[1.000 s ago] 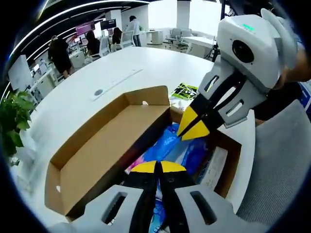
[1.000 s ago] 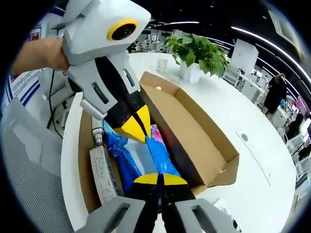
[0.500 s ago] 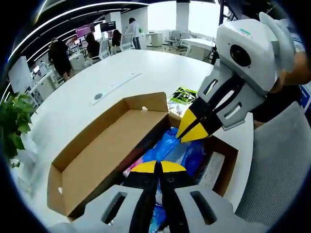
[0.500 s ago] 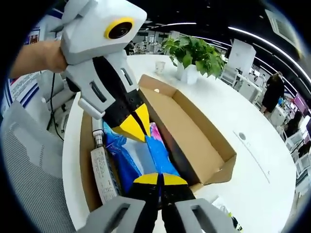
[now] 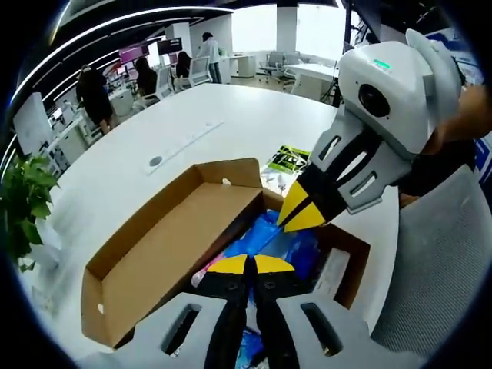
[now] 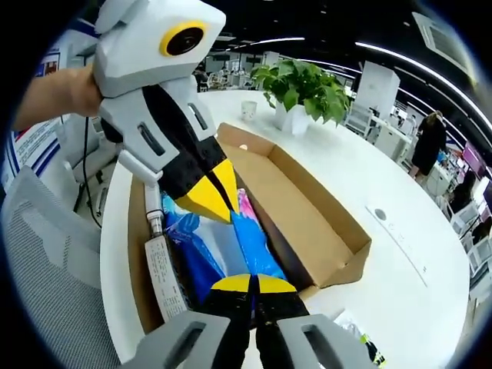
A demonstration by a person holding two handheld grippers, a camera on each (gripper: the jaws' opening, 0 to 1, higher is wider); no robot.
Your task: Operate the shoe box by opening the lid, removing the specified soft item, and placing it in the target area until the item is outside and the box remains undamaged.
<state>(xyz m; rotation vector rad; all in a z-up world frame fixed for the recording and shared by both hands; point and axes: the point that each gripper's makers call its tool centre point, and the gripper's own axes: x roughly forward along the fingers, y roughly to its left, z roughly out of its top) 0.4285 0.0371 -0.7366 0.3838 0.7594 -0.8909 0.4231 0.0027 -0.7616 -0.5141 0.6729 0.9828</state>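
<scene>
Shoe box (image 5: 350, 265) sits on the white table (image 5: 154, 123) in the left gripper view, its lid (image 5: 165, 238) swung fully open and lying flat beside it, with the blue soft item (image 5: 269, 234) still inside. The left gripper (image 5: 247, 265) hangs over the item, yellow tips pressed together on nothing, while the right gripper (image 5: 301, 211) reaches in from the right. In the right gripper view, the right gripper (image 6: 252, 283) has its tips closed and empty above the blue soft item (image 6: 250, 246); the left gripper (image 6: 211, 196) points down into the shoe box (image 6: 137, 254), jaws narrowed. A potted plant (image 6: 304, 88) stands beyond the lid (image 6: 304, 215).
</scene>
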